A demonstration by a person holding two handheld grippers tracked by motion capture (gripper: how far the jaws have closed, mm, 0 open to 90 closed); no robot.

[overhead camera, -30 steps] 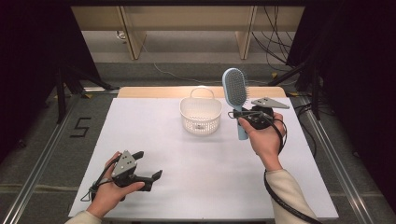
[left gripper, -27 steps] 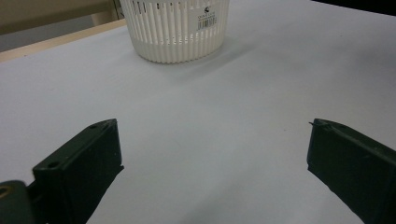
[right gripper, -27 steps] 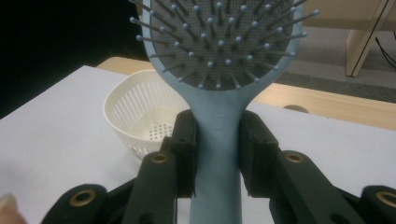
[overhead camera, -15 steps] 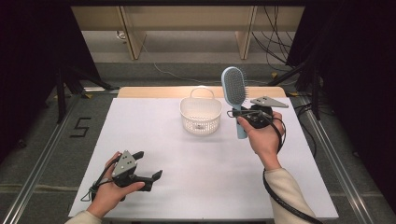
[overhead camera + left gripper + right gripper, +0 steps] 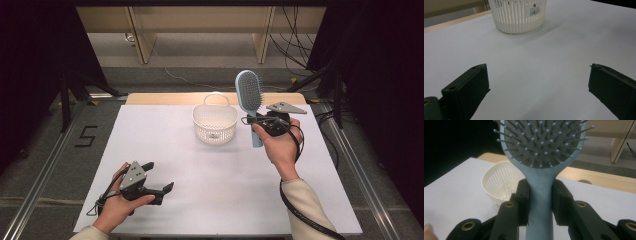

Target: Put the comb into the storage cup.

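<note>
A light-blue hairbrush (image 5: 249, 95) stands upright, bristle head up, above the white table. My right gripper (image 5: 256, 121) is shut on its handle; in the right gripper view both black pads press the hairbrush (image 5: 540, 195) just under the bristle head. A white slotted basket (image 5: 214, 122) sits at the table's far middle, just left of the brush, and the basket (image 5: 499, 186) looks empty inside. My left gripper (image 5: 159, 176) rests low at the near left, held in a hand, its jaws wide apart with nothing between them. It faces the basket (image 5: 517, 15).
The white table (image 5: 210, 200) has a wooden strip (image 5: 160, 98) along its far edge. Metal rails run down both sides, and a floor mark "5" (image 5: 86, 136) lies at the left. Cables (image 5: 295, 45) trail on the floor beyond the table.
</note>
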